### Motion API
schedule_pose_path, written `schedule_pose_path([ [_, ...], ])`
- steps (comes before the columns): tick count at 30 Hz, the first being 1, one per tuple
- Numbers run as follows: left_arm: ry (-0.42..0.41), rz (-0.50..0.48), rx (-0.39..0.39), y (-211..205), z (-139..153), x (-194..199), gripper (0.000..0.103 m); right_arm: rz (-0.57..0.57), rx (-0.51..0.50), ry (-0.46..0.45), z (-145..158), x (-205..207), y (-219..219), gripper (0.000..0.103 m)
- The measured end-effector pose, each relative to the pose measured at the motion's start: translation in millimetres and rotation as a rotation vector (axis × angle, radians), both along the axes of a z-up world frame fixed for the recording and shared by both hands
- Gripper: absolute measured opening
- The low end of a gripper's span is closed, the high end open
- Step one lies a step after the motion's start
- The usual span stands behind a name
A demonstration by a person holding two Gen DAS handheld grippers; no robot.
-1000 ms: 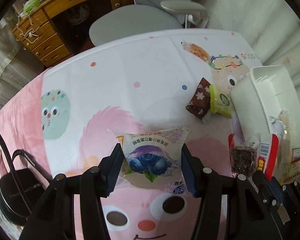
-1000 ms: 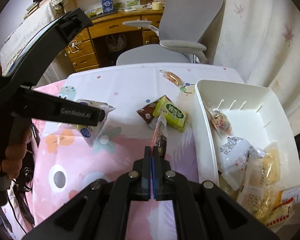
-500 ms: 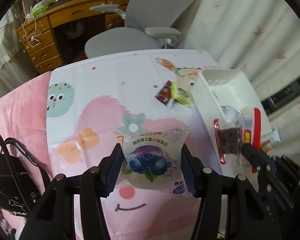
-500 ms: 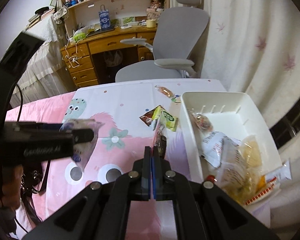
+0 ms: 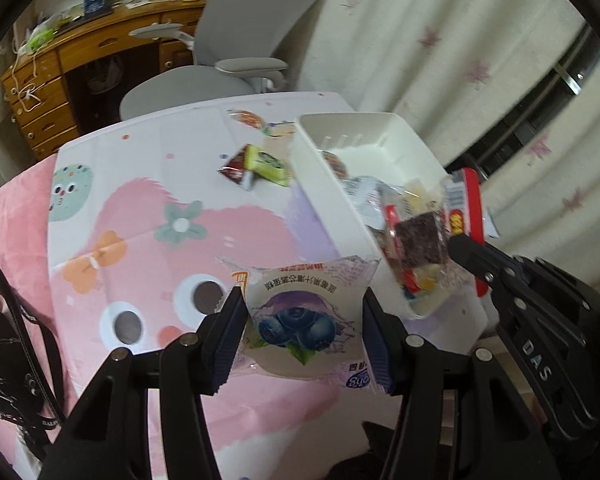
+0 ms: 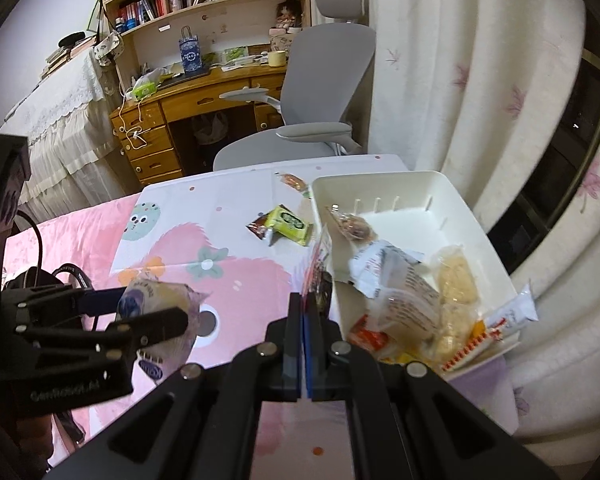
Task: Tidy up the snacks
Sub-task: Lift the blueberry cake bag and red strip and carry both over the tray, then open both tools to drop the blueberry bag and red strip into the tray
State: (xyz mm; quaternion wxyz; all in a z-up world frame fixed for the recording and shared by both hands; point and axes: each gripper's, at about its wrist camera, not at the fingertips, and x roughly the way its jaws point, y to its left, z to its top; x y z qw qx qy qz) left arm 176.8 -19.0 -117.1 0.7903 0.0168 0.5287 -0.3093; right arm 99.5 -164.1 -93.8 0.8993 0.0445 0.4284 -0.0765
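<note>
The left gripper (image 5: 304, 328) is closed on a blueberry packet (image 5: 300, 316); the blue pads (image 5: 228, 340) are pressed against its two side edges, so the packet is held flat between them with its printed face up and its long axis running across the jaws. The right gripper (image 6: 305, 336) is shut tight on the edge of a thin clear packet with red trim (image 5: 420, 240), which is seen edge-on in the right wrist view and stands up from the fingertips, its dark contents hanging just over the near left wall of the white bin (image 6: 452, 200).

Outward from the left jaws, the bin is found ahead and to the right, with its long axis running away from the grippers and slightly rightward. The blueberry packet is held above the pink patterned cloth (image 5: 140, 208), just beside the bin's near left corner but not yet over its opening. The right hand's packet is judged the nearer of the two to the bin, since it is already at the rim.

The near half of the bin is crowded with wrapped snacks (image 6: 412, 292), while the far half is mostly bare. A short carry rightward is judged to be what the left packet needs

Farther out on the cloth, a green packet (image 6: 290, 222) and a brown packet (image 6: 260, 226) lie touching each other, and an orange packet (image 6: 292, 180) lies near the table's far edge; all three are well apart from both jaws
</note>
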Motion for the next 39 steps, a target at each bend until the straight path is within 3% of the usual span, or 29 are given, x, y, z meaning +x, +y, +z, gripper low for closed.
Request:
schedule_pose_path([
  [6,-0.019,-0.019,-0.008,-40.9,7.5,-26.0,0.054,0.016,0.026,-0.004,3.3,-20.9,-40.1,0.0],
  [16,-0.029,0.053,-0.011,-125.8,15.7,-52.7,0.054,0.105,0.07,0.027,1.0,-37.1,-126.1,0.0],
  [29,-0.049,0.15,-0.009,-200.9,16.8,-52.1,0.055,0.214,0.117,0.053,-6.1,-18.9,-211.4,0.0],
  [31,-0.05,0.171,-0.007,-206.9,17.3,-48.6,0.057,0.234,0.123,0.054,-6.7,-13.2,-218.2,0.001],
  [35,-0.041,0.216,0.006,-211.1,14.0,-43.4,0.072,0.282,0.124,0.066,-8.7,-4.0,-222.8,0.002],
  [39,-0.044,0.237,0.018,-213.5,14.0,-43.1,0.075,0.319,0.13,0.093,-14.1,2.3,-222.5,0.004],
])
